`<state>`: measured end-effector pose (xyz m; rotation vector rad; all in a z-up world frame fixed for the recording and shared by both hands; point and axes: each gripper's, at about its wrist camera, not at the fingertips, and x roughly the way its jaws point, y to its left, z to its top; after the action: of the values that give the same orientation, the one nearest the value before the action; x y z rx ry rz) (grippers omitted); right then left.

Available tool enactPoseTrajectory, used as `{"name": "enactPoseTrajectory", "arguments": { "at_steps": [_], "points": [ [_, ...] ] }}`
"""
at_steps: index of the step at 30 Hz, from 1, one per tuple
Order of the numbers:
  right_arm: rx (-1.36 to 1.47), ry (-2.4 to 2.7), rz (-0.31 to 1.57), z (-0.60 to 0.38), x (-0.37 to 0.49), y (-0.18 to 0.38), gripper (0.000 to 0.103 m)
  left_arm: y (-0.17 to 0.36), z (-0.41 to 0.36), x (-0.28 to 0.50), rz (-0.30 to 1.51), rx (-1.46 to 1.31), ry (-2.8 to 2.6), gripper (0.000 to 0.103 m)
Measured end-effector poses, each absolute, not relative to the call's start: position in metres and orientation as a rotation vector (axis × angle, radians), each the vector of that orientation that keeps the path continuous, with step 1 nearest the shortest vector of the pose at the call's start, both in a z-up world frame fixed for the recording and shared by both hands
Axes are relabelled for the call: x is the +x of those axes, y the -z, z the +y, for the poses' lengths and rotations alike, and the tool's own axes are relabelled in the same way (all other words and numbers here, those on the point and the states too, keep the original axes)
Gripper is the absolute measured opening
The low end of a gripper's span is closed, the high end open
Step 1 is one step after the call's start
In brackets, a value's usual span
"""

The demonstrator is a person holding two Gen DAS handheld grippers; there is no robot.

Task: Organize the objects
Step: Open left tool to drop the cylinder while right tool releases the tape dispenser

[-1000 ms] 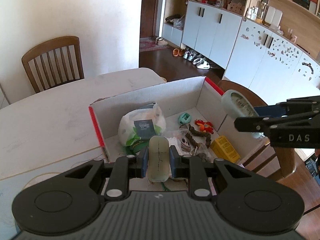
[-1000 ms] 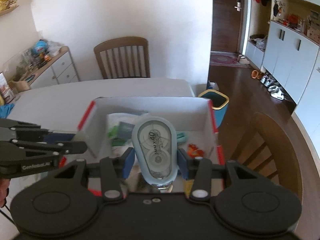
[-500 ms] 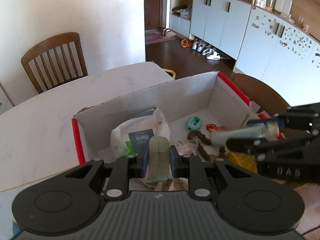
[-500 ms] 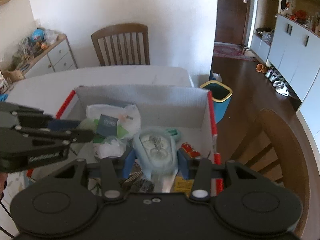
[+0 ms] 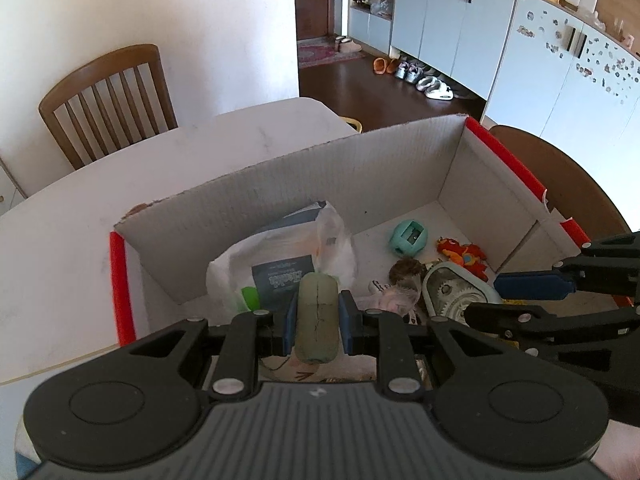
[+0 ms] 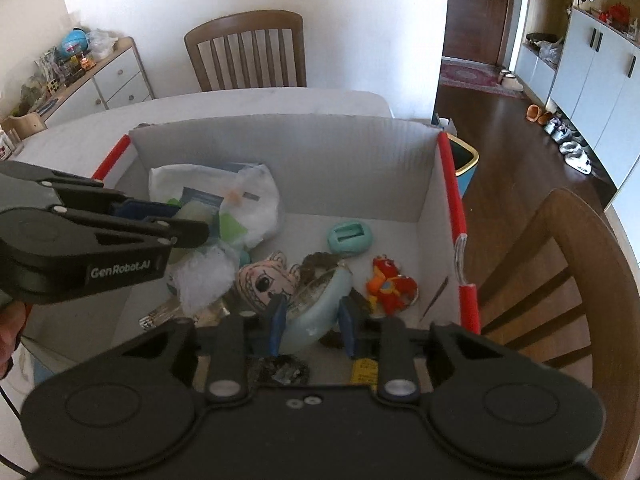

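Lowered toward the cardboard box (image 5: 360, 168) since a second ago. Right gripper (image 6: 310, 316) jaws just narrowed on the correction tape dispenser (image 6: 316, 304), now twisted edge-on, long axis slanting far-right, low over the toys. Left gripper (image 5: 318, 320) clamped on a grey-green eraser (image 5: 318, 312), long axis pointing far, over the box's near-left part. Could slip from that skewed pinch and knock the cartoon doll (image 6: 264, 284).
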<state>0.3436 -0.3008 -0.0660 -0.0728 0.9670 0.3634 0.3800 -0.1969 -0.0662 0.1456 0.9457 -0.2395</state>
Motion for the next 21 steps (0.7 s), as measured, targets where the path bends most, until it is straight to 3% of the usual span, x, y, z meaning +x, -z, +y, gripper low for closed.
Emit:
{"name": "enactPoseTrajectory", "arguments": {
  "at_steps": [16,21],
  "points": [
    [-0.019,-0.399,0.932,-0.305,0.33,0.053,0.036,0.063,-0.196,0.374,0.936,0.158,0.24,0.022],
    [-0.001,-0.39,0.906,-0.305,0.321,0.045,0.039,0.057,-0.192,0.365,0.92,0.157,0.248,0.026]
  ]
}}
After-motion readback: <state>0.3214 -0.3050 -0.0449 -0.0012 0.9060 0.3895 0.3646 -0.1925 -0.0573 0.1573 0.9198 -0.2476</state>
